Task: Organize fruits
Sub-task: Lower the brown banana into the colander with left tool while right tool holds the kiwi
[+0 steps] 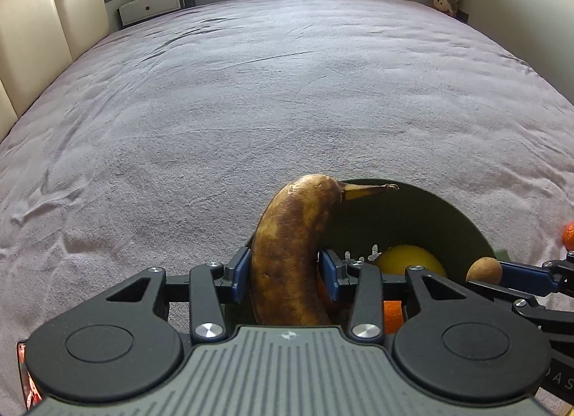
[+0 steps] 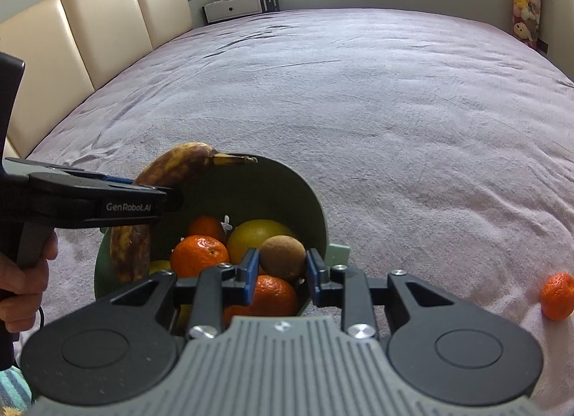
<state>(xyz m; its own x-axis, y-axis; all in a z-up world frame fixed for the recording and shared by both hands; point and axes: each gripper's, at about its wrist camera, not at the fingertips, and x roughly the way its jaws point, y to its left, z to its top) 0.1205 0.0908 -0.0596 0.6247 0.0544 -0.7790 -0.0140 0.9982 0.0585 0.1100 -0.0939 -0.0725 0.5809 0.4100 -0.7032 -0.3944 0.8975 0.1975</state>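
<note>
Fruits are gathered in a dark green bowl [image 2: 308,193] at lower centre of the right wrist view, resting on the grey-purple bed cover [image 2: 394,111]. A brown, overripe banana [image 1: 287,247] is clamped between the blue pads of the left gripper [image 1: 284,274]; jaws are narrowed onto its mid-body, both pads touching the skin. The banana stands roughly upright, stem curved toward the right over the bowl rim. In the right wrist view the same banana [image 2: 161,182] is seen at left of centre, held over the bowl's left edge by the left gripper [image 2: 158,197], whose handle is gripped by a hand [image 2: 21,283] at the left edge of the frame.

A small brown round fruit [image 2: 282,257], possibly a kiwi, is held between the blue pads of the right gripper [image 2: 281,269]; jaws are closed in on it from both sides, about halfway apart, over the bowl's right part. In the left wrist view that fruit [image 1: 484,270] is seen at lower right at the tip of the right gripper [image 1: 509,274].

Inside the bowl are seen mandarins [image 2: 199,254] and a large yellow citrus [image 2: 251,236], touching one another. One loose mandarin [image 2: 558,295] lies on the cover at the lower right, well apart from the bowl.
</note>
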